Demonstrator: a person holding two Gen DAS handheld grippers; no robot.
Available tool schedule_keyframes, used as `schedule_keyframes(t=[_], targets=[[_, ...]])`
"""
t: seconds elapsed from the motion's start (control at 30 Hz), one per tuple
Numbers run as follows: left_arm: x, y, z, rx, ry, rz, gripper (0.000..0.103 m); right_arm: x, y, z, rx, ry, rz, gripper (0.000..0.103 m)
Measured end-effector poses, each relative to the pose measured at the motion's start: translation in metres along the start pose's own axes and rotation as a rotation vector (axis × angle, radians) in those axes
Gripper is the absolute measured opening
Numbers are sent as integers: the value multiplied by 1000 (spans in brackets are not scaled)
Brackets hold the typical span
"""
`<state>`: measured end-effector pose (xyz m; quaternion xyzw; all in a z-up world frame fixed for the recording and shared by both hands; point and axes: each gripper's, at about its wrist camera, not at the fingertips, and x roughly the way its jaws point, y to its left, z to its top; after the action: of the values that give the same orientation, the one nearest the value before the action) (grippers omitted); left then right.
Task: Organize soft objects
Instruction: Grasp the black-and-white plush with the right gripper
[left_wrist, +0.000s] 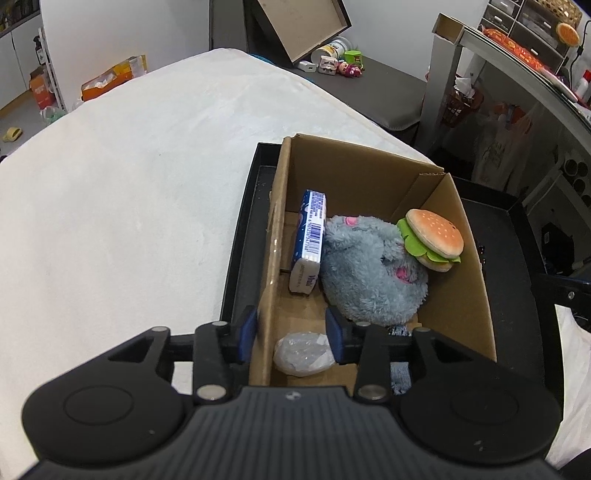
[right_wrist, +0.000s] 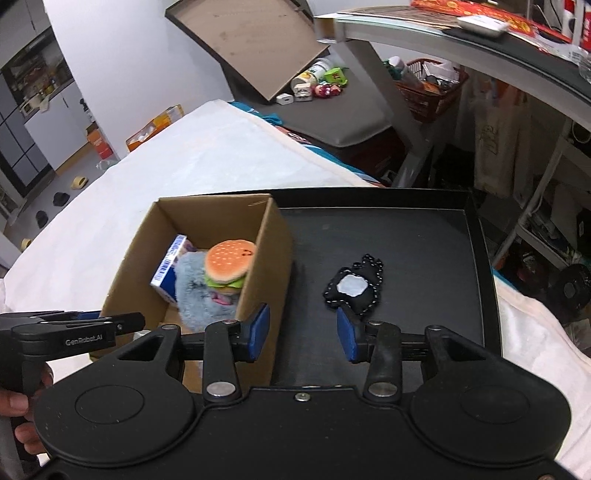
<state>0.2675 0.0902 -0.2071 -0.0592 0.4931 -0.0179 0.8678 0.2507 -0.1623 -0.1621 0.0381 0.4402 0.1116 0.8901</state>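
White bedding (left_wrist: 129, 184) covers the surface, with cluttered floor and shelving behind. On it sits a black tray (right_wrist: 476, 258) holding a cardboard box (right_wrist: 273, 251) with a tissue pack (left_wrist: 308, 240), grey plush (left_wrist: 369, 273) and burger toy (left_wrist: 436, 236). The left gripper (left_wrist: 293, 334) straddles the box wall, parted. The right gripper (right_wrist: 304, 332), parted and empty, hovers near a black pouch (right_wrist: 354, 286).

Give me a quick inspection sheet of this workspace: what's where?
Surface: black tray on a white blanket.
Job's things: cardboard box holds burger plush, grey plush, tissue pack, plastic-wrapped lump; black pouch lies on the tray outside.
Clutter: nothing seen on the tray.
Grippers: left gripper open, straddling the box wall; right gripper open, empty.
Cables: nothing seen.
Surroundings: desk, toys, boxes behind.
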Motion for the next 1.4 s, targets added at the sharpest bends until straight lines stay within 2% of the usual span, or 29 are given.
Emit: schedule_keyframes(t=[0.13,0.3,0.4,0.57,1.03,1.27,1.4], targets=[[2,-4,1,6,1,14,47,3,-10,-2,11,-1,-3,41],[6,-8,3,11,4,42,62,13,-22,-3,36,8,-9,41],[9,-9,4,18,6,68,67,20,-29,-2,60,9,-14,48],[17,-10,5,23,24,88,70,34,-36,-2,86,16,-25,56],[28,-10,7,25,39,112,71,70,-47,10,143,28,-38,58],[31,-9,7,22,42,114,71,89,-41,12,129,53,-50,67],[32,-7,6,24,47,111,71,97,-36,12,114,64,-61,68]])
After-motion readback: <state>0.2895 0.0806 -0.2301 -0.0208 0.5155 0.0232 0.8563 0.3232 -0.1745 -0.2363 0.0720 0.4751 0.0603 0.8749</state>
